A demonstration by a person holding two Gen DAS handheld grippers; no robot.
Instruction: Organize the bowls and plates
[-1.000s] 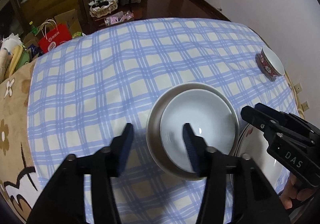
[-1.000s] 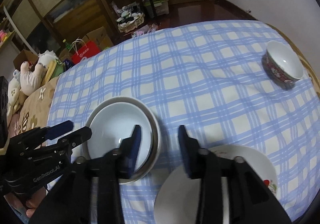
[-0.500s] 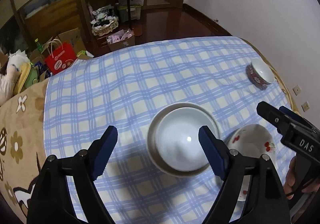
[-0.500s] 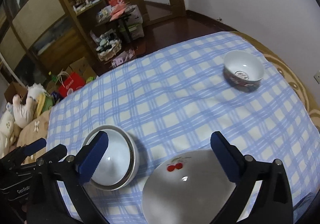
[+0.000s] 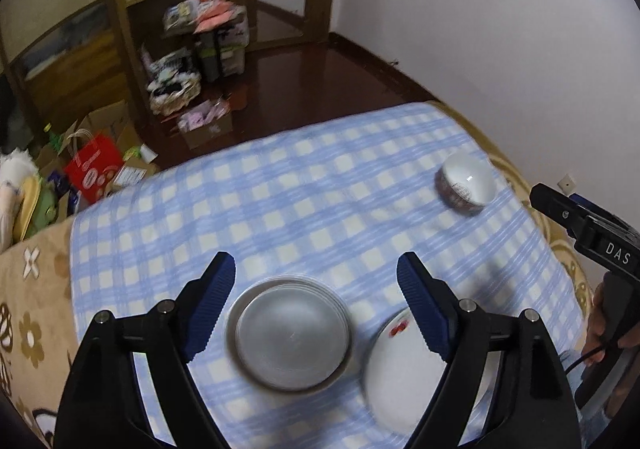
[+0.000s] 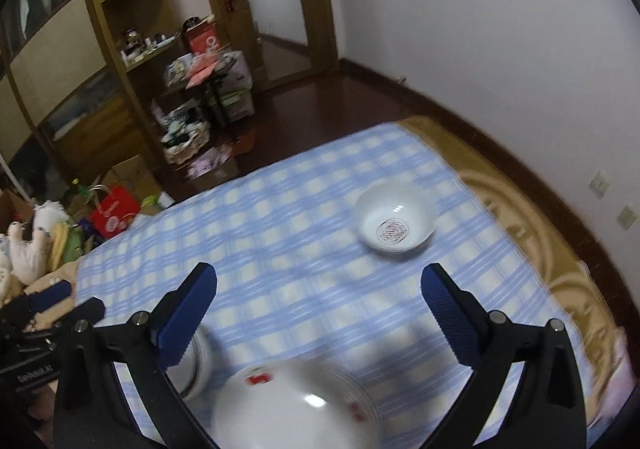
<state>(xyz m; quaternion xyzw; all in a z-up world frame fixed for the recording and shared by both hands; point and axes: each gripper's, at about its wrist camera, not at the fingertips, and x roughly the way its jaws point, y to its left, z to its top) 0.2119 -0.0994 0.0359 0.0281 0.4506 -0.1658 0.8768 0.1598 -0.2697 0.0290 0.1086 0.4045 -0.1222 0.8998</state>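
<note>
Both the left gripper (image 5: 316, 305) and right gripper (image 6: 320, 313) are being held wide open and empty above the checked cloth (image 5: 280, 209), where stacked bowls (image 5: 290, 333), a plate (image 5: 404, 373) and a patterned bowl (image 6: 394, 223) are lying.

Open cloth (image 5: 304, 209) between stacked bowls (image 5: 290, 341), patterned bowl (image 5: 466, 185)
</note>
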